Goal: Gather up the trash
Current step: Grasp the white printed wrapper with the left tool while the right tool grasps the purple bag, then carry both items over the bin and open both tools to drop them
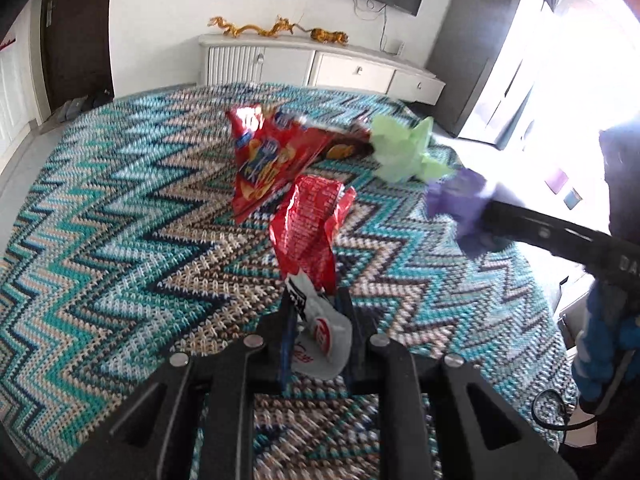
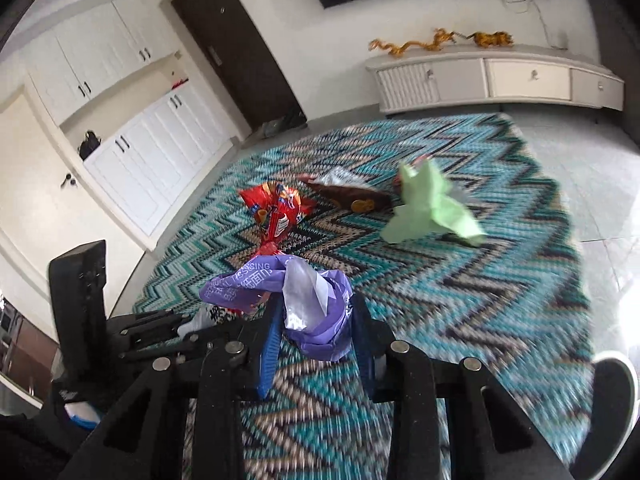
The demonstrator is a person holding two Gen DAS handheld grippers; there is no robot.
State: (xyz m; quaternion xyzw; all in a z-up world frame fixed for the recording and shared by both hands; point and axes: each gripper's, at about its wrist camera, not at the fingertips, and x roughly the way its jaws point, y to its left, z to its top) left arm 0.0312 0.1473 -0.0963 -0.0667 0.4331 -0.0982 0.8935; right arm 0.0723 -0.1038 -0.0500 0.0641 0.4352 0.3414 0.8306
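My left gripper (image 1: 318, 300) is shut on a crumpled red and white wrapper (image 1: 304, 232) that stands up from its jaws. My right gripper (image 2: 316, 308) is shut on a purple plastic wrapper (image 2: 320, 320); from the left wrist camera the same purple wrapper (image 1: 456, 204) hangs at the tip of the right gripper (image 1: 486, 216). On the rug beyond lie a red chip bag (image 1: 260, 160) (image 2: 276, 208), a brown snack packet (image 2: 352, 196) (image 1: 344, 148) and a crumpled green paper (image 1: 404, 152) (image 2: 432, 208). The left gripper (image 2: 160, 324) shows at the left of the right wrist view.
A teal zigzag rug (image 1: 120, 220) (image 2: 460, 300) covers the floor. A white sideboard (image 1: 320, 64) with golden dragon figures stands at the far wall. A dark door (image 2: 232, 40) and white cupboards (image 2: 140, 152) lie to the left. A shoe (image 2: 612, 392) is at the rug's right edge.
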